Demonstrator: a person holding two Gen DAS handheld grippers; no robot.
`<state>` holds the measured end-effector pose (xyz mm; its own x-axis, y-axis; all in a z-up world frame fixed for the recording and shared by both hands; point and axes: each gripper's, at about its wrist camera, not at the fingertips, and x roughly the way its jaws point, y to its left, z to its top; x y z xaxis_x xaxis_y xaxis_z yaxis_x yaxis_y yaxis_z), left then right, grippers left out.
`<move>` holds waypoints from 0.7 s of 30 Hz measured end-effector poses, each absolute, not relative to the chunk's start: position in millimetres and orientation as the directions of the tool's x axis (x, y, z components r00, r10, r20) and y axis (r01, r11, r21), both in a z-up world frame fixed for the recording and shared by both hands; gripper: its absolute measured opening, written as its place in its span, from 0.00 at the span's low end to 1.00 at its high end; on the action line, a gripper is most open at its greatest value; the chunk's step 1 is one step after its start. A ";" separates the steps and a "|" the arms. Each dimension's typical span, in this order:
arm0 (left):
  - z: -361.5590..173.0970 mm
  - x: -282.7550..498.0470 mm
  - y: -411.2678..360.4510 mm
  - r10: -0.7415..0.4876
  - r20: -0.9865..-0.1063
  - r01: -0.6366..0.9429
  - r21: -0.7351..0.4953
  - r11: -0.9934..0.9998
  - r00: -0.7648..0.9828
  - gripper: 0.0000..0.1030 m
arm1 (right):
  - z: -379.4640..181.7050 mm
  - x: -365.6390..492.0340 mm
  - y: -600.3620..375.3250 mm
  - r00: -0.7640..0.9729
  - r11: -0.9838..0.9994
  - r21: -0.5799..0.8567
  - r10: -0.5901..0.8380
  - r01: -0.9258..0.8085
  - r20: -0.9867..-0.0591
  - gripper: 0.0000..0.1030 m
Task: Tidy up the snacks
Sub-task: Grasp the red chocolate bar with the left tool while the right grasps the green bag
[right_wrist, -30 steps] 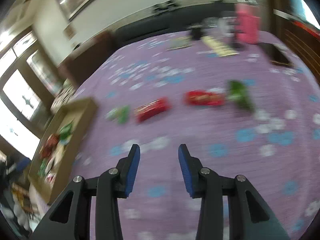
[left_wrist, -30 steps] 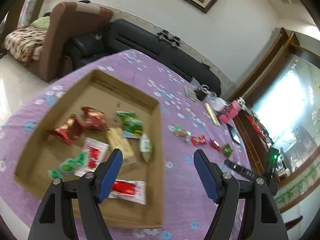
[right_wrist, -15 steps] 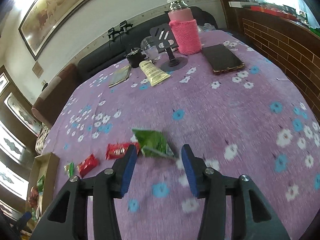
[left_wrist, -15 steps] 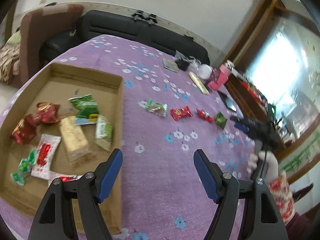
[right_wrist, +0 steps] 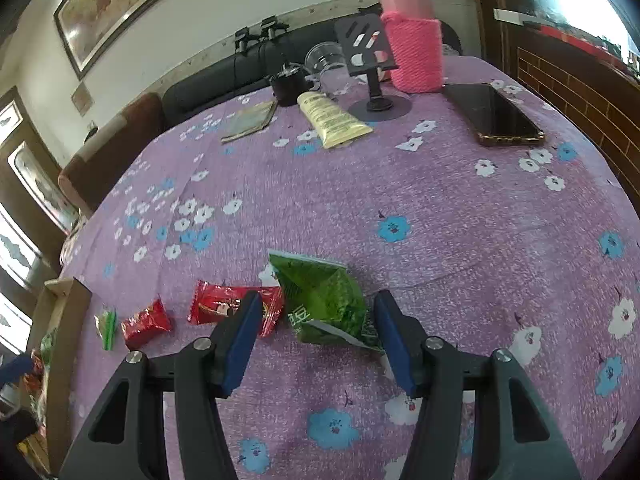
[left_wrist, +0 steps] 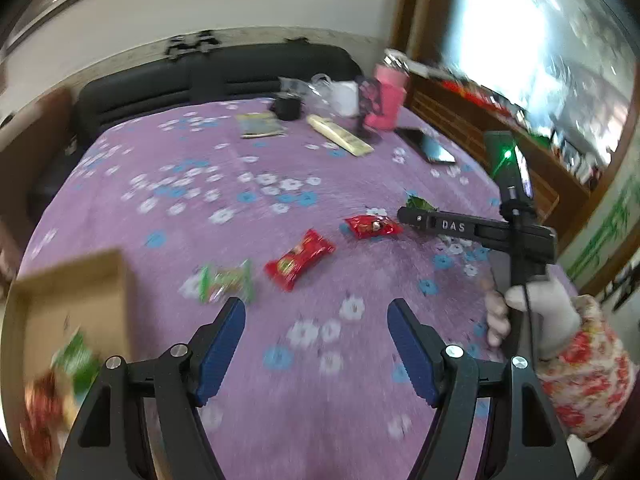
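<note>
Several snack packets lie in a row on the purple flowered tablecloth (right_wrist: 440,208). My right gripper (right_wrist: 316,308) is open, with the green packet (right_wrist: 324,300) between its fingers, low over the cloth. Left of it lie a red packet (right_wrist: 228,306), a smaller red one (right_wrist: 146,324) and a green-striped one (right_wrist: 106,326). My left gripper (left_wrist: 316,320) is open and empty above the cloth, near the green-striped packet (left_wrist: 226,280) and red packets (left_wrist: 300,260) (left_wrist: 372,226). The cardboard tray (left_wrist: 72,304) with snacks sits at the left; its rim also shows in the right wrist view (right_wrist: 60,344).
At the table's far side stand a pink-sleeved jar (right_wrist: 414,40), a phone stand (right_wrist: 372,76), a phone (right_wrist: 496,114), a cream tube (right_wrist: 332,120), a black pot (right_wrist: 286,86) and a flat packet (right_wrist: 250,122). A black sofa (left_wrist: 208,76) lies beyond.
The left gripper swung right, away from the tray toward the loose packets. The right gripper closed in on the green packet, which now sits between its open fingers.
</note>
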<state>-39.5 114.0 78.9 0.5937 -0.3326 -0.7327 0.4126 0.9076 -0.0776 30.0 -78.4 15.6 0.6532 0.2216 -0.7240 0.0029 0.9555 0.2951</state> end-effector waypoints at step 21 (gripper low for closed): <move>15.0 60.7 65.3 -0.249 -0.872 0.573 0.043 0.818 0.420 0.18 | 16.4 28.0 -87.2 0.646 0.933 0.359 0.288 -0.023 -0.707 0.32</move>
